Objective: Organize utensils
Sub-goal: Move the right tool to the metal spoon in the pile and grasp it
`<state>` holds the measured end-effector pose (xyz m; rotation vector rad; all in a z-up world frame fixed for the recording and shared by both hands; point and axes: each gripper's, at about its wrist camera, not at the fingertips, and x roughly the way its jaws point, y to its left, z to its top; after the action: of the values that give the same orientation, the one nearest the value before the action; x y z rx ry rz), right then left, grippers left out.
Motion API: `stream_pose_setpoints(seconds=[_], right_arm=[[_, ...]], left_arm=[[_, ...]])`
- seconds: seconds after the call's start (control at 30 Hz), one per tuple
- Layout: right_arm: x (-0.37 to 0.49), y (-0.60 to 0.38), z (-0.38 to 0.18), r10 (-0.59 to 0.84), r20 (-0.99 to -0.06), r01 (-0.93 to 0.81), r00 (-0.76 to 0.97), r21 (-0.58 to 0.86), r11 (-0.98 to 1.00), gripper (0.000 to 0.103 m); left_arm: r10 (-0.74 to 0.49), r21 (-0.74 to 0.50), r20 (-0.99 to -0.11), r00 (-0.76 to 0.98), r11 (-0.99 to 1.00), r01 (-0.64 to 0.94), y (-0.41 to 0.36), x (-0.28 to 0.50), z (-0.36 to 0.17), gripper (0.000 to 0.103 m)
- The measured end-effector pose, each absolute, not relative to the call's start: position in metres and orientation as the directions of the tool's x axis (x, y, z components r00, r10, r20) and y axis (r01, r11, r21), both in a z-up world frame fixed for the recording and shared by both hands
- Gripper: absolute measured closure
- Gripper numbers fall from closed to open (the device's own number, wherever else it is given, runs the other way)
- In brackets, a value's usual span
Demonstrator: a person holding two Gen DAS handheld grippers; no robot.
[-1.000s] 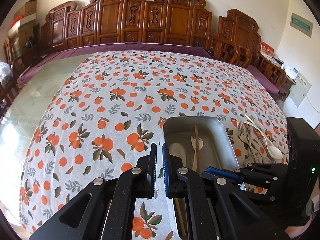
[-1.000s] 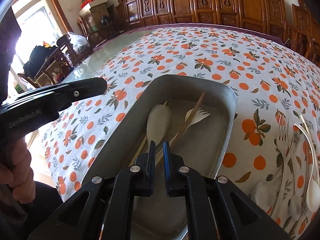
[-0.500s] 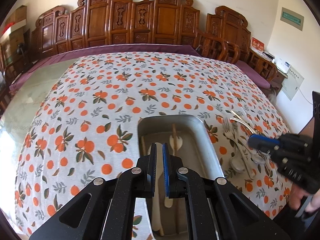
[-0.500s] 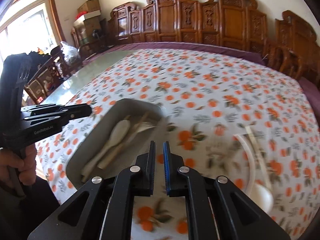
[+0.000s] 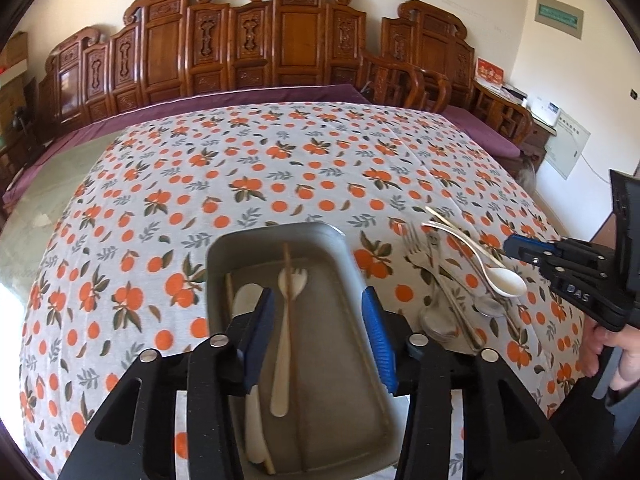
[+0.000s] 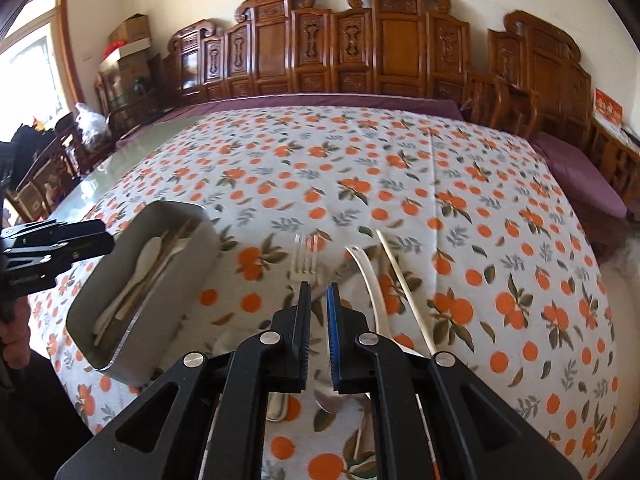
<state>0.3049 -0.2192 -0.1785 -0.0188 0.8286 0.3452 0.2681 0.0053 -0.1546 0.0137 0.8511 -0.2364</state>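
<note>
The left claw (image 5: pixel 318 338), jaws just opened and empty, hovers over the tray (image 5: pixel 340 240). The right claw (image 6: pixel 318 334), closed and empty, hovers above the loose fork (image 6: pixel 305 261); it must open next to take it.

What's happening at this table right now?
A person is sorting utensils into a grey tray with two handheld tongs. The left tongs have just been opening above the tray, nothing between them; a cream fork, spoon and chopsticks already lie inside. The right tongs, shut and empty, hover over the loose pile on the orange-print tablecloth.
</note>
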Motion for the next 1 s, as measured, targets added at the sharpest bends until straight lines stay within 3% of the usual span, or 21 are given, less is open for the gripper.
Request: stream_pose_setpoints(seconds=[0.1, 0.2, 0.93, 1.0], right_arm=[[0.307, -0.220, -0.190, 0.292, -0.738, -0.314, 0.608, 0.114, 0.943, 0.094], [0.309, -0.215, -0.201, 0.291, -0.756, -0.327, 0.587, 0.108, 0.939, 0.094], [0.328, -0.190, -0.244, 0.199, -0.842, -0.374, 0.502, -0.004, 0.928, 0.093], [0.328, -0.190, -0.244, 0.197, -0.848, -0.373, 0.491, 0.000, 0.928, 0.097]], left_arm=[[-0.209, -0.081, -0.750, 0.628, 0.971, 0.226, -0.002, 0.268, -0.156, 0.058], [-0.213, -0.082, -0.748, 0.628, 0.969, 0.232, -0.007, 0.266, -0.157, 0.045], [-0.231, -0.076, -0.760, 0.607, 0.960, 0.270, -0.029, 0.261, -0.164, 0.045], [-0.231, -0.075, -0.761, 0.607, 0.959, 0.272, -0.030, 0.260, -0.164, 0.045]])
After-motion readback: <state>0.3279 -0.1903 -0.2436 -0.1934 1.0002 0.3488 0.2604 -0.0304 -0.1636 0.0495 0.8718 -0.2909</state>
